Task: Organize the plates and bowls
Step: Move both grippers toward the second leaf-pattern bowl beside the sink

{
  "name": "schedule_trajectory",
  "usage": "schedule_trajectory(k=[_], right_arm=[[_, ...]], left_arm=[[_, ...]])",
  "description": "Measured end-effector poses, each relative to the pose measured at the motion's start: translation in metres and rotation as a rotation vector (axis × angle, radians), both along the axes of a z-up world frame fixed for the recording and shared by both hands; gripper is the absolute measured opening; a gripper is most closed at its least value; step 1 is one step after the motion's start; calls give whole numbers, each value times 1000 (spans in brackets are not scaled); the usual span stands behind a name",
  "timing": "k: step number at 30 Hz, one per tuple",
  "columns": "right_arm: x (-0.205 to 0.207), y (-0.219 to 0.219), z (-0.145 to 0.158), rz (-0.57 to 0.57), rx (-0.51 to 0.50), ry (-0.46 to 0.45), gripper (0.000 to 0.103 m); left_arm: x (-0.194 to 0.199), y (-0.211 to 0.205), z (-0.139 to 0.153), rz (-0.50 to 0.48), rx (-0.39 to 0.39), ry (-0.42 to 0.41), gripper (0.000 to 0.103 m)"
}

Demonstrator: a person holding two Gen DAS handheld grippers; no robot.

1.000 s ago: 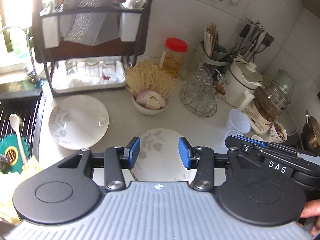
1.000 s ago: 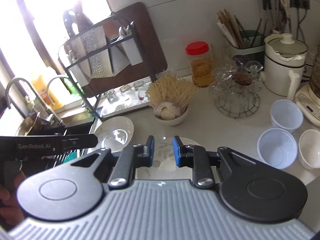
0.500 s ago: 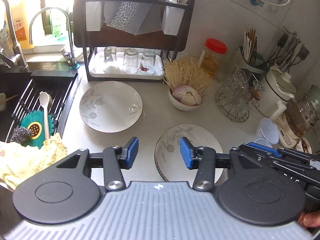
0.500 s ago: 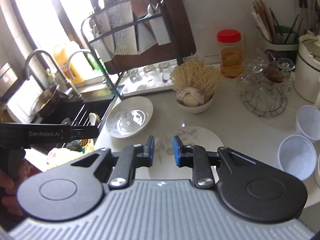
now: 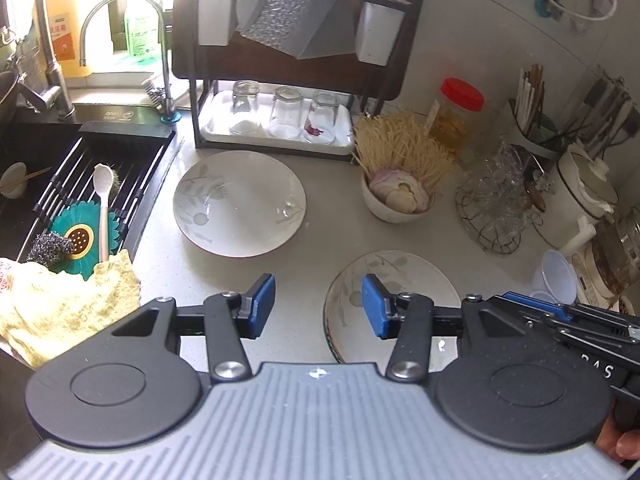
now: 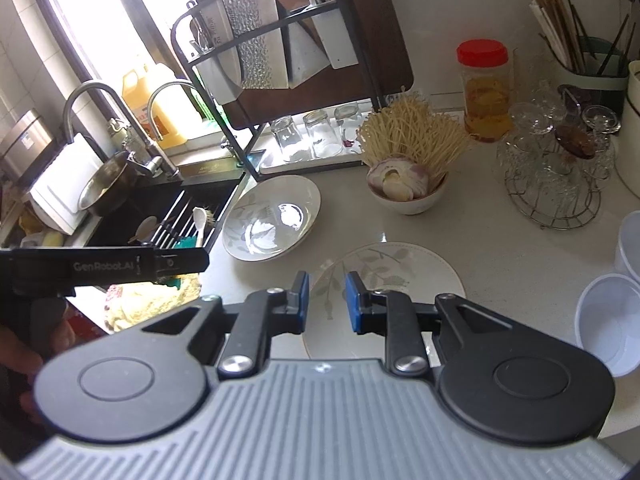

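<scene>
Both tongs hover above the counter point(image 5: 304, 264) with nothing between their pads: the left tongs point(image 5: 318, 306) stand parted about halfway over bare counter, and the right tongs point(image 6: 326, 302) are drawn close yet still show a slim gap, aimed at the flat plate point(image 6: 384, 276). That plate point(image 5: 400, 276) lies at about 5 o'clock on the counter in the left view; the deeper leaf-patterned bowl point(image 5: 240, 202) sits at about 10 o'clock from it, apart, close to the sink point(image 5: 80, 168). The likeliest trouble, I judge, is the plate's low rim: glazed and lying flat, it gives narrow pads little to bite, so it may skid or tip out when lifted. The bowl is near the counter's edge, and a nudge could send it onto the sink rack. Crowding matters too: the noodle bowl point(image 5: 400, 200), the wire glass stand point(image 5: 496, 216) and the plastic cups point(image 6: 608, 320) ring the workspace, within reach of a careless sweep. The room is a bright kitchen, with strong window glare at 11 o'clock washing out detail.
</scene>
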State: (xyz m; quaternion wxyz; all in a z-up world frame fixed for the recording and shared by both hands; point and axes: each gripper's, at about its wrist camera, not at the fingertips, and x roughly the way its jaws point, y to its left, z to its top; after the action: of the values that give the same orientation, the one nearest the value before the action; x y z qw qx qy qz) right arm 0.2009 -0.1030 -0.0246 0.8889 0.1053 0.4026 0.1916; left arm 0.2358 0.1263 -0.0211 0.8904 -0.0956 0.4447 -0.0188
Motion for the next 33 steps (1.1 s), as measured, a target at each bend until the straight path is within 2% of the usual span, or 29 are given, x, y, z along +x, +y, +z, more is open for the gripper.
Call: schedule_trajectory(k=[8, 10, 12, 20, 33], right_arm=[[18, 13, -6, -11, -15, 37, 25], [24, 16, -7, -26, -7, 46, 48], [30, 19, -7, -38, 1, 47, 58], [62, 39, -19, -98, 28, 103, 58], [116, 89, -45, -137, 27, 183, 58]], left_arm=[[22, 24, -12, 11, -10, 9, 57], [29, 32, -15, 7, -18, 13, 58], [35, 41, -19, 2, -28, 13, 60], [62, 85, -42, 13, -34, 31, 64], [122, 149, -92, -13, -72, 106, 64]])
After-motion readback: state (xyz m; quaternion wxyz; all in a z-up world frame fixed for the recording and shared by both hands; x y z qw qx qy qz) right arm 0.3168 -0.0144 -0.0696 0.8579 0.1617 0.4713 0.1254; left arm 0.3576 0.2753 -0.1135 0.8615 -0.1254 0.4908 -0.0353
